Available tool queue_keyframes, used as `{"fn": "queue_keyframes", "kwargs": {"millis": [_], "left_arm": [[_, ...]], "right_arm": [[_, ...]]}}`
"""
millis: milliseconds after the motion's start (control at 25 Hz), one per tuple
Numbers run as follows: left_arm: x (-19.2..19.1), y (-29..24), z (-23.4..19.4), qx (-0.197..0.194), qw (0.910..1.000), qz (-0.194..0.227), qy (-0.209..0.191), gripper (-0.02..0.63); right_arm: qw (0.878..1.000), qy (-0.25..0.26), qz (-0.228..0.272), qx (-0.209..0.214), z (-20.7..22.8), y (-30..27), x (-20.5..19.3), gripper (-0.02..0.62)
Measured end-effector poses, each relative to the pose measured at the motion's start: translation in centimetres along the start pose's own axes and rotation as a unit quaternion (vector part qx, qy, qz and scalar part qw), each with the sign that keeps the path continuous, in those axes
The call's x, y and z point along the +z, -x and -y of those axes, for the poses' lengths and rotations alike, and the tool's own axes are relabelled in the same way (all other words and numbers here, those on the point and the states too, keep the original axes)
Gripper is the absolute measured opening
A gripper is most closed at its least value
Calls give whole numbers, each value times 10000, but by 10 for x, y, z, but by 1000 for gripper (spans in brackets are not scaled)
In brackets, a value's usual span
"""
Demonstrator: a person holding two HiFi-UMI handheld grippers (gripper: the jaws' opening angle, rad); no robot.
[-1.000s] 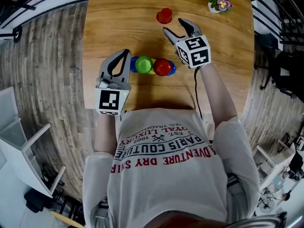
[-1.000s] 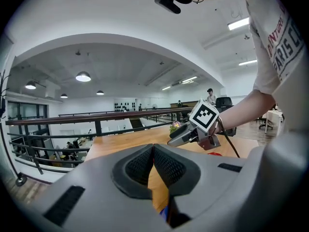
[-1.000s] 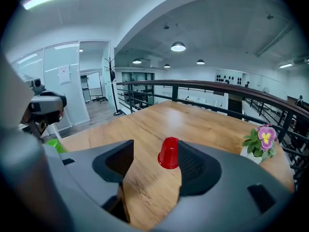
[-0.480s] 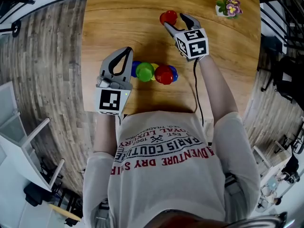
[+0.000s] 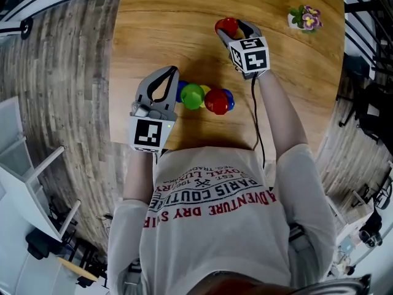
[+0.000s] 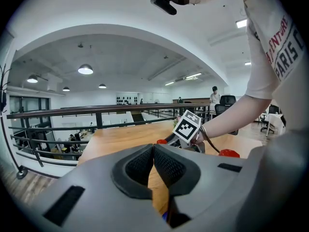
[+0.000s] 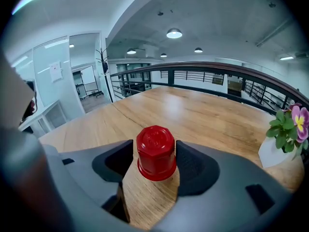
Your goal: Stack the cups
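A lone red cup (image 5: pixel 227 25) stands upside down on the wooden table (image 5: pixel 172 23), far from me. My right gripper (image 5: pixel 231 28) is open with one jaw on each side of that red cup (image 7: pixel 155 152); the right pad is at its wall and the left pad stands slightly off. A row of cups lies near me: blue (image 5: pixel 179 91), green (image 5: pixel 193 96), yellow (image 5: pixel 204 90), red (image 5: pixel 217 101), and another blue (image 5: pixel 228 97). My left gripper (image 5: pixel 168 72) is shut and holds nothing, just left of that row. In the left gripper view the jaws (image 6: pixel 153 150) meet.
A small white pot of purple flowers (image 5: pixel 305 18) stands at the table's far right corner, to the right of the right gripper; it also shows in the right gripper view (image 7: pixel 282 139). Wood plank floor surrounds the table, and a black railing runs beyond it.
My right gripper has moved forward to the lone red cup, so its jaws now straddle it. The left gripper has stayed beside the row of cups.
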State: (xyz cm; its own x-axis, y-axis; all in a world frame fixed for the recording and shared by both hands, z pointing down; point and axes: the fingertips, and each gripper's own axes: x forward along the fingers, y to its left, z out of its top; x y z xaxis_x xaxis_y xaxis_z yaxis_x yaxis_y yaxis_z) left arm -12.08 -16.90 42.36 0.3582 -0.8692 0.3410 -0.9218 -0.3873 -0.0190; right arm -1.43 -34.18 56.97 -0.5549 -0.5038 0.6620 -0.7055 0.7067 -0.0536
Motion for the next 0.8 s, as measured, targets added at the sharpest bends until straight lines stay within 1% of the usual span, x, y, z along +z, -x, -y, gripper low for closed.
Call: {"fn": "queue_keyframes", "kwargs": {"millis": [80,200,400,600,800], "left_arm": [[0,1,-1,30,10000,-12,33,17],[-1,3,-2,35,10000,-19,-61,17],[1,8,-1,57,9999,31,-87,17],[6,14,4,17,9998,104,-149,17],[14,23,13,-67,9994,227,-261,17]], "right_arm": [[10000,34,8,-55,0,0,-3,256],[10000,63,62,-35,-3,4,-4,253],[9994,78,317,-65,-3,24,5,250],[9985,202,497,-91,-9,56,15,249],[9979,229,607,-34,-25,94,25,249]]}}
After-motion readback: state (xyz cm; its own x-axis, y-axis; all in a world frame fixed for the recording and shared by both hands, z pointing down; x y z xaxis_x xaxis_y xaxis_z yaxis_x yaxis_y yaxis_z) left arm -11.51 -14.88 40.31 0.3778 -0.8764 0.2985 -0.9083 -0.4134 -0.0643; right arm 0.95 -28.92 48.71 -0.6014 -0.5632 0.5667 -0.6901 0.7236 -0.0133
